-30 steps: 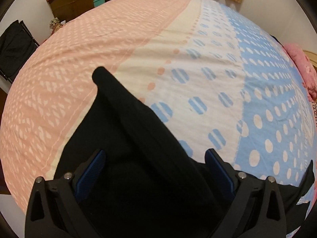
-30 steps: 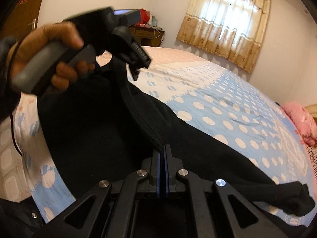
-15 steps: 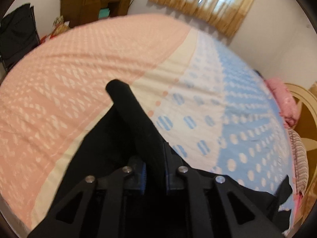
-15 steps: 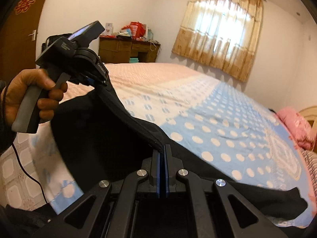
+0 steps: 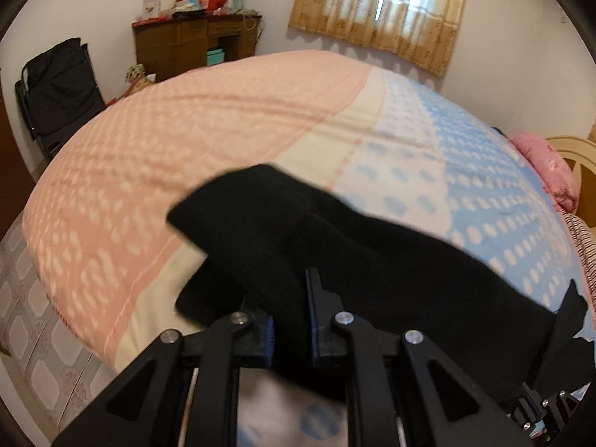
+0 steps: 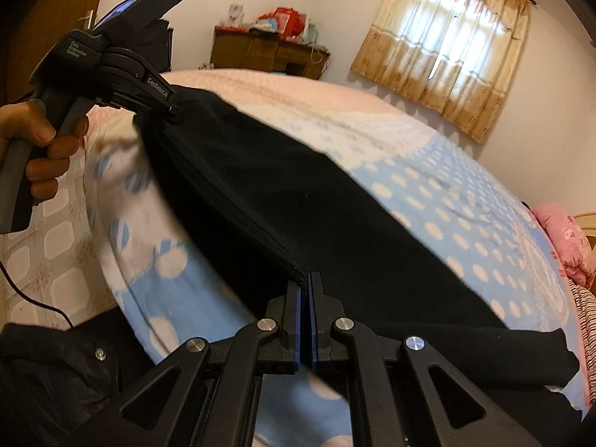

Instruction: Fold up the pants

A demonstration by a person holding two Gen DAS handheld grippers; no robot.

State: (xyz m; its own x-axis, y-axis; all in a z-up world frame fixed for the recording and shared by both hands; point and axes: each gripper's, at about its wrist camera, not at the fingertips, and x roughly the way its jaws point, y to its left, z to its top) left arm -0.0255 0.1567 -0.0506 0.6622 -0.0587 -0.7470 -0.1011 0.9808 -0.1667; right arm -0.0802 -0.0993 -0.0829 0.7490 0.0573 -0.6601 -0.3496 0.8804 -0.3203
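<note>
The black pants (image 6: 298, 201) hang stretched between my two grippers above the bed (image 6: 465, 201). My right gripper (image 6: 306, 287) is shut on the pants' edge at the bottom middle of the right wrist view. My left gripper (image 5: 290, 313) is shut on a bunched fold of the pants (image 5: 372, 260). It also shows in the right wrist view (image 6: 175, 111) at the upper left, held by a hand, with the cloth pinched at its tip. The far end of the pants trails off to the right on the bedspread.
The bed has a pink, cream and blue dotted cover (image 5: 186, 141). A pink pillow (image 5: 551, 175) lies at the far right. A wooden desk (image 5: 193, 44) and a black chair (image 5: 56, 89) stand by the far wall. Tiled floor (image 5: 29, 320) is at the left.
My left gripper went from open to shut on the pants. Both grippers have lifted the pants off the bed and pulled the cloth taut between them.
</note>
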